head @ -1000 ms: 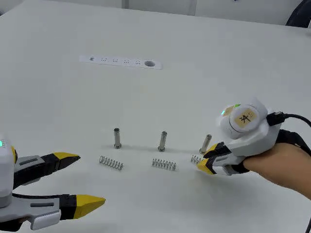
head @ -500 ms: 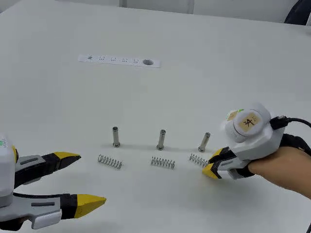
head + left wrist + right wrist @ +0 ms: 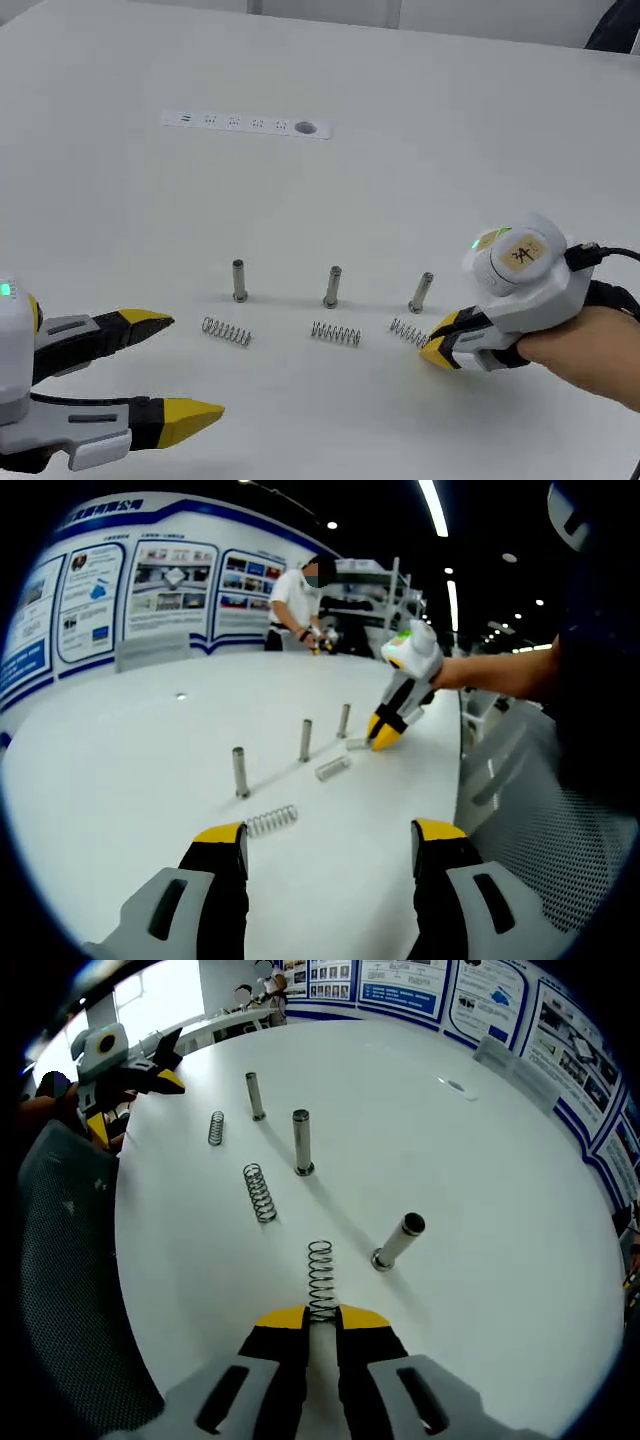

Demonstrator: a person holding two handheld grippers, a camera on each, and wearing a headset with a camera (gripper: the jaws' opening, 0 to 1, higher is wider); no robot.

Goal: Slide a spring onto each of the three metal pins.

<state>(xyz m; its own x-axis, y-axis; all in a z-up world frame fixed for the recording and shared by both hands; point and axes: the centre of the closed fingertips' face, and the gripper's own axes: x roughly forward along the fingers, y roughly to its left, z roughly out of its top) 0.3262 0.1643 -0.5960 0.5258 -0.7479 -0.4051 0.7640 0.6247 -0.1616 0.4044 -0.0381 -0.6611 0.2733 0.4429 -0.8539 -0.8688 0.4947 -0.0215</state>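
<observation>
Three upright metal pins stand in a row on the white table: left pin (image 3: 239, 280), middle pin (image 3: 333, 287), right pin (image 3: 421, 292). A spring lies in front of each: left spring (image 3: 225, 331), middle spring (image 3: 335, 334), right spring (image 3: 406, 330). My right gripper (image 3: 438, 345) rests low on the table, shut on the near end of the right spring (image 3: 321, 1278), beside the right pin (image 3: 400, 1241). My left gripper (image 3: 180, 365) hovers open at the lower left, short of the left spring (image 3: 272, 820) and left pin (image 3: 240, 772), with nothing between its fingers.
A white power strip (image 3: 245, 125) lies flush in the table far behind the pins. The table's edge (image 3: 455, 780) runs close to the right gripper's side. A person (image 3: 297, 605) stands at another bench in the background.
My right gripper has drawn back slightly to the right, so more of the right spring shows in front of its tips. The left gripper has barely moved.
</observation>
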